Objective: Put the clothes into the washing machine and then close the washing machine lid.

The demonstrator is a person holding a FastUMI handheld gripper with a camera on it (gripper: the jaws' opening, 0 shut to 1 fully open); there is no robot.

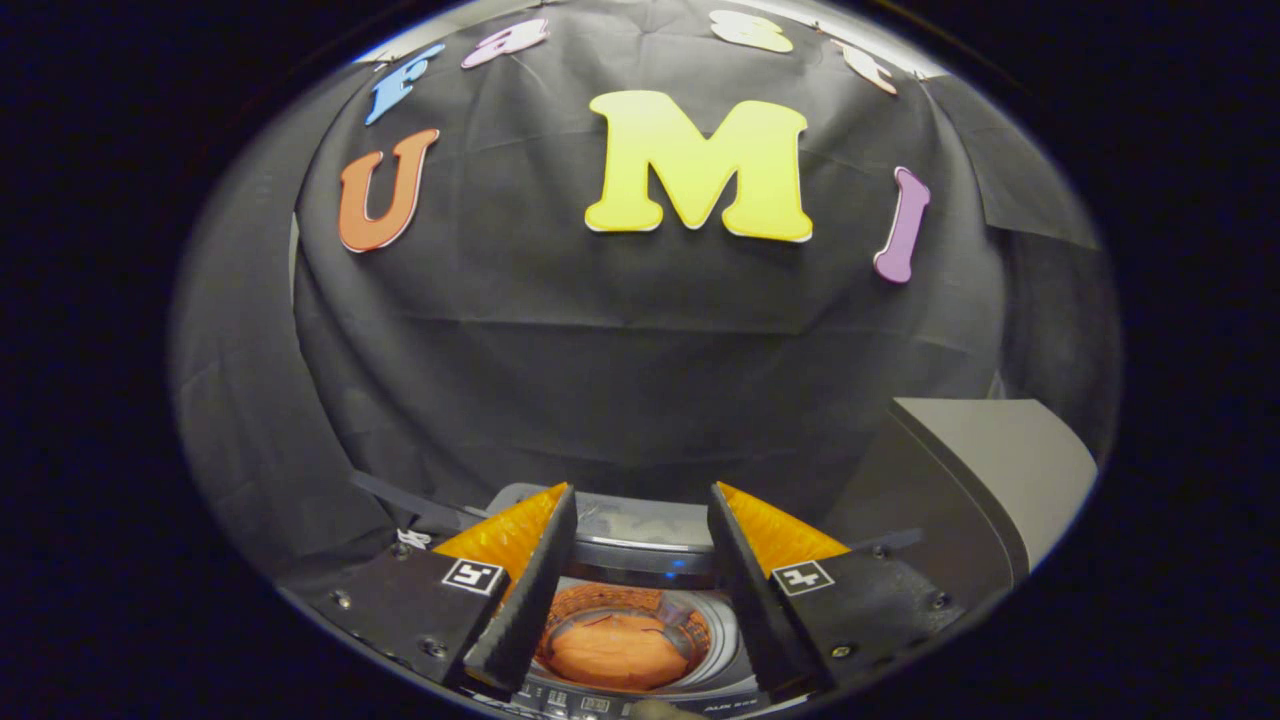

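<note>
A small top-loading washing machine (640, 685) stands below me, seen between and under my fingers. Its round drum is uncovered and an orange garment (615, 650) lies bunched inside it. The lid (640, 525) stands raised at the back of the machine, its clear panel facing me just beyond the fingertips. My gripper (640, 495) hovers above the machine, open, with nothing between its fingers. The control panel runs along the machine's near edge.
A grey box-like unit (980, 480) stands to the right of the machine, close to my right finger. Black cloth (640, 350) hangs behind and to both sides. A small rounded thing (660, 710) pokes in at the near edge of the panel.
</note>
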